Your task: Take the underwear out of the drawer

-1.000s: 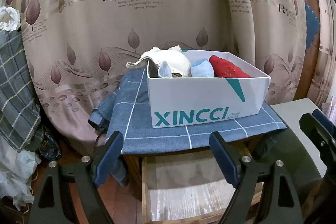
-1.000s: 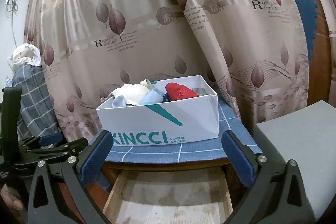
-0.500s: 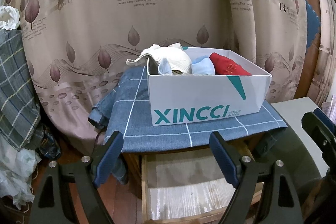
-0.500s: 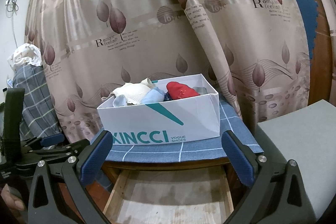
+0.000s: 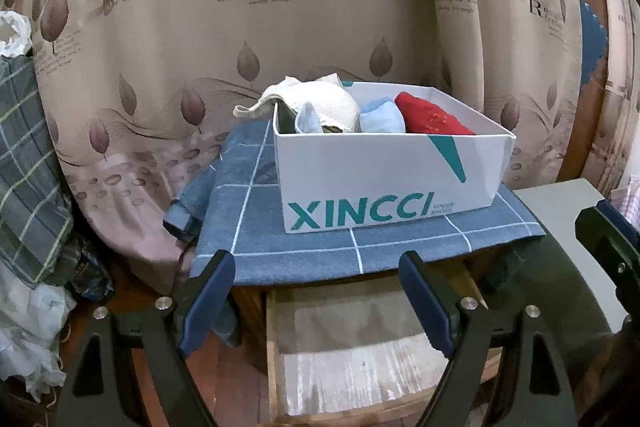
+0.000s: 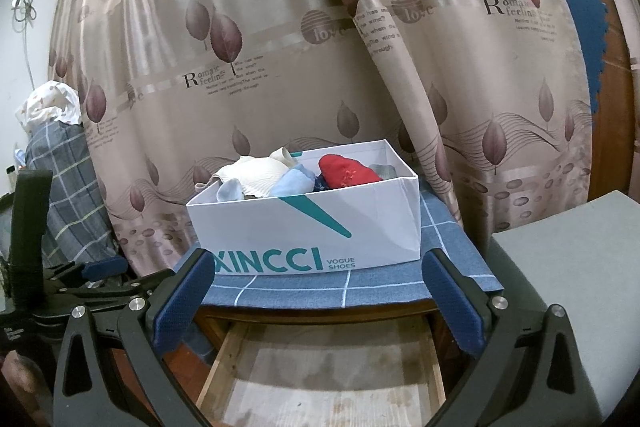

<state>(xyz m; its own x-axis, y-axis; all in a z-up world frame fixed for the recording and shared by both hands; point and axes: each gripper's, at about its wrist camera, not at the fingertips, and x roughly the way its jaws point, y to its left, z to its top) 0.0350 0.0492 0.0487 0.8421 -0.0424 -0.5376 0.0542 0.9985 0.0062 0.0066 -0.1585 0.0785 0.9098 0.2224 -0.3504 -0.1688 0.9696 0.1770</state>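
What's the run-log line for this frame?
left hand-held gripper: open, empty | right hand-held gripper: open, empty | drawer: open | underwear: in box

Right in the middle sits the white XINCCI shoe box [image 6: 312,227], lid off, and everything hangs off it. Inside, a cream bra [image 6: 256,175] on the left side, a pale blue piece [image 6: 292,183] beside it, a red piece [image 6: 346,171] towards the right. Under the box, a blue checked cloth [image 6: 360,287] covers the tabletop. Below the box, the wooden drawer [image 6: 320,379] is pulled out, its bottom bare. The right tongs [image 6: 320,299] hang just in front of the box, spread wide with nothing between them. Behind the box, a leaf-print curtain [image 6: 320,67]; left and below, the left tongs [image 6: 100,267] show side-on; right, a grey surface [image 6: 568,287].
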